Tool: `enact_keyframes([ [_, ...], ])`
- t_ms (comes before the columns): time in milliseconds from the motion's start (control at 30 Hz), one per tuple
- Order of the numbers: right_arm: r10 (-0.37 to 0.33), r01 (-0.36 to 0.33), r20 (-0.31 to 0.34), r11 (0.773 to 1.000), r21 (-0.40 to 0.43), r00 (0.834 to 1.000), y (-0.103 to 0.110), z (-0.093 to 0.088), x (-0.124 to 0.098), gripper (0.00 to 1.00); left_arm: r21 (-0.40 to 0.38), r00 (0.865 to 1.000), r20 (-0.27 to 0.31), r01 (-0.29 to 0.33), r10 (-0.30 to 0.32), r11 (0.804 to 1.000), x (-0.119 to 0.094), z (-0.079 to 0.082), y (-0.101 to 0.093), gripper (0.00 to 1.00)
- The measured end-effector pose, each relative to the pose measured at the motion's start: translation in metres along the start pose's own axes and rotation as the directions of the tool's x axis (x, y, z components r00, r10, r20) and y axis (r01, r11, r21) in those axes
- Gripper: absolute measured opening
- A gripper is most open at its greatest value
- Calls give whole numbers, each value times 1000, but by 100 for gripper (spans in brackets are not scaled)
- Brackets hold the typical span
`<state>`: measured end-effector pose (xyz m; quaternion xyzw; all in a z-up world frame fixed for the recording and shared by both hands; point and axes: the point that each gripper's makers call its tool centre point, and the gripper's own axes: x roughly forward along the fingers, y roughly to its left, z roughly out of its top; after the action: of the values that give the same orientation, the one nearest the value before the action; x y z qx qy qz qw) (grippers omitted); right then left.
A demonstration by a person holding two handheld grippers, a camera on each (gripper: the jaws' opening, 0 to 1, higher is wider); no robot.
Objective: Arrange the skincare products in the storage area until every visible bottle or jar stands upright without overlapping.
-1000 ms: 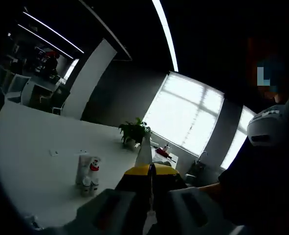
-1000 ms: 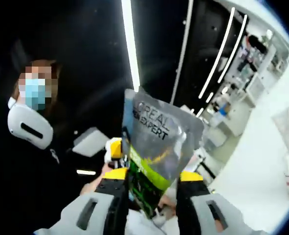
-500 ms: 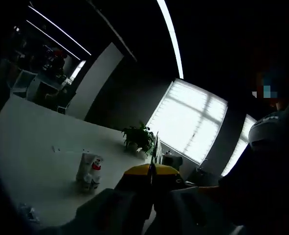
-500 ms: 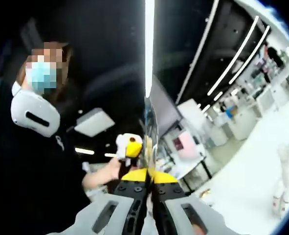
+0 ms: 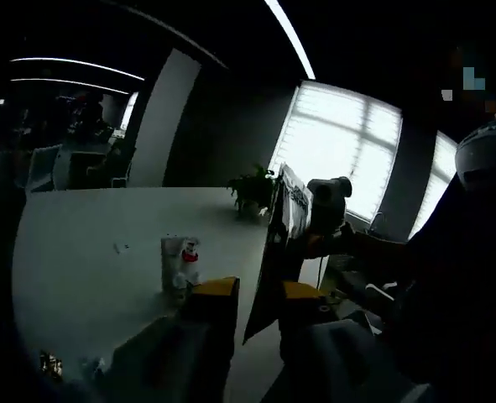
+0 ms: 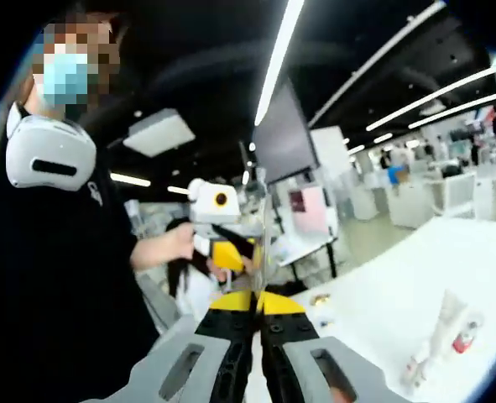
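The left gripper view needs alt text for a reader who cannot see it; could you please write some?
A flat sachet stands edge-on between the jaws of the left gripper, while the right gripper holds its upper end. Beyond them, a small cluster of skincare bottles stands on a white table, with a potted plant before bright windows.

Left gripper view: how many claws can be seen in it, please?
2. The left claw rises from the bottom, with the pouch standing between its jaws. The right claw comes in from the right and meets the pouch near its upper edge.
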<state>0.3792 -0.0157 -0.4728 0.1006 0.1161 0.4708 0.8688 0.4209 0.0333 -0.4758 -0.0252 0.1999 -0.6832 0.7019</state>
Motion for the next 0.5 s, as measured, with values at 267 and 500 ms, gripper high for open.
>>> enact_keyframes([
  [267,31,-43,-189,997,-60,982,10,-16,1,0,112,999,-37,31,-27,993,4,12,-11,31],
  [500,55,-78,-278,994,-73,959,15,-27,6,0,123,994,-58,102,-96,987,5,24,-22,28],
])
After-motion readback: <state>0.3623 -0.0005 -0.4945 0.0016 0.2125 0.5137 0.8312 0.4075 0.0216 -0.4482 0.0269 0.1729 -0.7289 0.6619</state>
